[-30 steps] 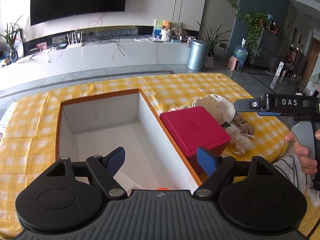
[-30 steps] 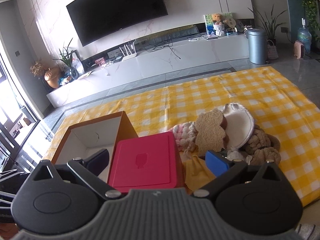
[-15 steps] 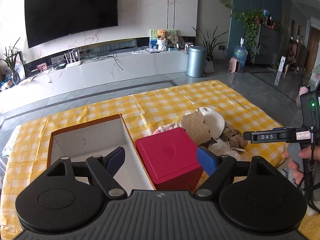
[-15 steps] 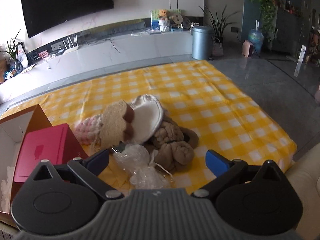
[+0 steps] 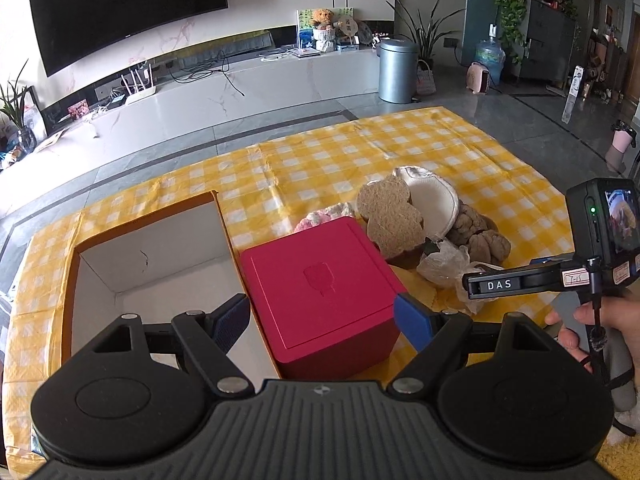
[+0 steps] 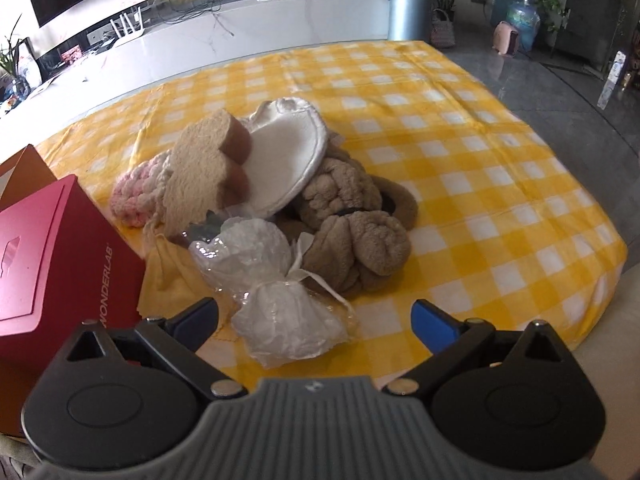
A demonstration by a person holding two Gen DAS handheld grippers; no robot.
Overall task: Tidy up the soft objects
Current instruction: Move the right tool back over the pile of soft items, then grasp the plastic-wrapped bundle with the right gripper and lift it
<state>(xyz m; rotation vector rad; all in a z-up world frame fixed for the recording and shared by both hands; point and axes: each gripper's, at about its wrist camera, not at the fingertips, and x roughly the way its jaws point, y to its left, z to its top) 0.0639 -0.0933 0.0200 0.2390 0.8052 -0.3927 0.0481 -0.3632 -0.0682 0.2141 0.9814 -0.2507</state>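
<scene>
Left wrist view: left gripper point(image 5: 322, 322) spread wide, empty, blue pads on matte black arms, above the red box point(image 5: 320, 292). Box smooth and matte, a small emblem pressed into its lid, standing just beside an open carton point(image 5: 154, 276) with brown rim and white inner walls. Both on a glossy yellow-and-white checked cloth point(image 5: 400, 152). Beyond the box, the pile of soft things: coarse tan sponge point(image 5: 390, 214) with lobed outline, white round pad point(image 5: 434, 208) leaning behind it, pink knit point(image 5: 324, 216), fuzzy beige bundle point(image 5: 480, 236), crinkled clear bag point(image 5: 442, 268). At right, a hand point(image 5: 608, 324) around the right gripper's handle; "DAS" in white on its black arm; small lit screen and green lamp on its camera.

Right wrist view: right gripper point(image 6: 314, 320) wide apart, holding nothing, low over the bag point(image 6: 276, 296), which is tied at the waist with white string. Behind it the bundle point(image 6: 360, 224), plush and knotted; pad point(image 6: 288, 160), soft and stitched at the edge; sponge point(image 6: 204, 172), tan face on brown backing; knit point(image 6: 136, 196), chunky, pink and cream. "WONDERLAB" in pale letters on the box point(image 6: 48, 256) side.
</scene>
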